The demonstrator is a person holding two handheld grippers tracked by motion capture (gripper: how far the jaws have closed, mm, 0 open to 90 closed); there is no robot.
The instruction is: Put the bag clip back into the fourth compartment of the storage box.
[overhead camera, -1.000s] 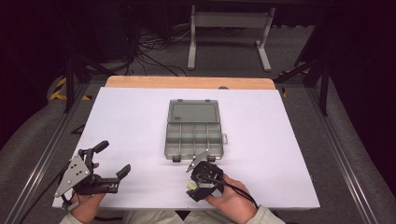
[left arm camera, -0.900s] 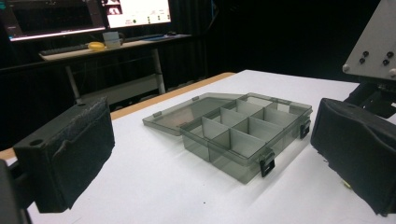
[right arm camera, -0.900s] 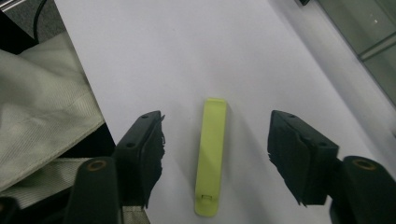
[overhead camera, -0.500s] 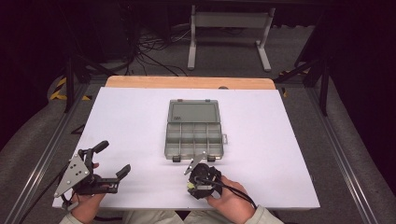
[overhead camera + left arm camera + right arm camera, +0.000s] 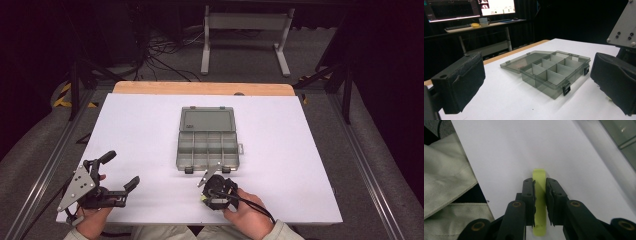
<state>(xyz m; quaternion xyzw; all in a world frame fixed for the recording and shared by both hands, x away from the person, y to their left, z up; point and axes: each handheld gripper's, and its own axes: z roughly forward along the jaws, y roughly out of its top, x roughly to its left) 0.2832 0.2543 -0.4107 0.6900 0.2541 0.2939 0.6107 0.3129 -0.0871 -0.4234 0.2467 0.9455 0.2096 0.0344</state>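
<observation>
Two grippers and one box are on my counter [image 5: 150, 125], catalogued as follows. Item one, my right gripper [image 5: 539, 185]: its jaws have just been closing and now stand clamped on a yellow-green strip [image 5: 539, 195], a slim flat piece that lies lengthwise between the pads with its rounded end poking out ahead; I hold it along its long axis, I judge, so that the free end can be steered into a narrow cell. In the high view this right gripper [image 5: 209, 176] sits at the near edge of the counter, just in front of the compartment box [image 5: 208, 145], close enough that the carry ought to be short. Item two, the compartment box: smoky clear plastic, lid [image 5: 524, 60] thrown flat open away from me, dividers exposed, latches [image 5: 566, 88] hanging on my side, so every cell is reachable from above. Item three, my left gripper [image 5: 119, 172]: jaws wide apart, holding nothing, parked well to the left of the box and facing it, probably ready to steady it
</observation>
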